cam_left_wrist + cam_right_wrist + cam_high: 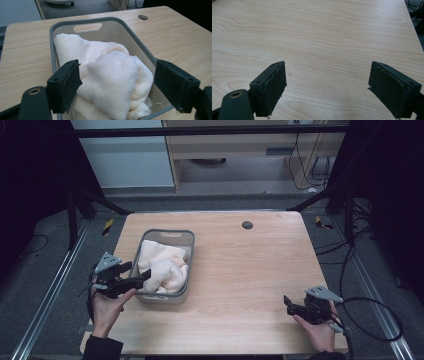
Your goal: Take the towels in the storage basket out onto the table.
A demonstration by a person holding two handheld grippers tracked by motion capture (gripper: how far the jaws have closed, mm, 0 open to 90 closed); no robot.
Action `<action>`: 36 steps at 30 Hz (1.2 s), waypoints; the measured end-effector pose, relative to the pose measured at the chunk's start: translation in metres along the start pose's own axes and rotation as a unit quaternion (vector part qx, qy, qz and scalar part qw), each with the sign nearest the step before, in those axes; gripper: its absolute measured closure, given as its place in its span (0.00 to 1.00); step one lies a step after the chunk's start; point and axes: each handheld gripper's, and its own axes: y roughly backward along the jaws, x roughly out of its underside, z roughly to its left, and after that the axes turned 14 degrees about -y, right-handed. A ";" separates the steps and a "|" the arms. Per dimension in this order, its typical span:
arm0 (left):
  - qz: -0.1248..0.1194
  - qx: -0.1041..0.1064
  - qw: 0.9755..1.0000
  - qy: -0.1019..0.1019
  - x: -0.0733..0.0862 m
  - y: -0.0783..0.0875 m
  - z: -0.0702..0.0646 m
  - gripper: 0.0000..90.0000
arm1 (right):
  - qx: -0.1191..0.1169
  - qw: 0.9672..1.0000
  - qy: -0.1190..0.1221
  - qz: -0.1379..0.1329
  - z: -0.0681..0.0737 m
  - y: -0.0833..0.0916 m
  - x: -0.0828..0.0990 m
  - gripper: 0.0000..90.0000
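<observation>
A grey plastic basket stands on the left half of the wooden table, with a crumpled cream towel lying in it. My left gripper hovers at the basket's near left corner and points in over the rim. In the left gripper view its jaws stand wide apart on either side of the towel, and the pads do not press on it; the basket's rim runs behind. My right gripper rests near the table's front right, open, with bare wood between its jaws.
A round cable hole sits at the back middle of the table. A black cable loops off the right edge by the right hand. Light-wood furniture stands behind the table.
</observation>
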 end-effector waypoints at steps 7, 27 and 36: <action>0.028 0.005 0.999 -0.023 -0.013 -0.010 0.000 0.23 | -0.002 1.000 -0.001 0.003 0.000 -0.001 0.000 0.16; 0.110 0.024 0.993 -0.048 -0.030 -0.044 0.005 0.19 | -0.005 1.000 0.004 0.012 0.001 -0.003 0.000 0.15; 0.137 0.030 0.988 -0.061 -0.031 -0.057 0.004 0.16 | -0.004 1.000 0.009 0.017 0.001 -0.005 0.000 0.14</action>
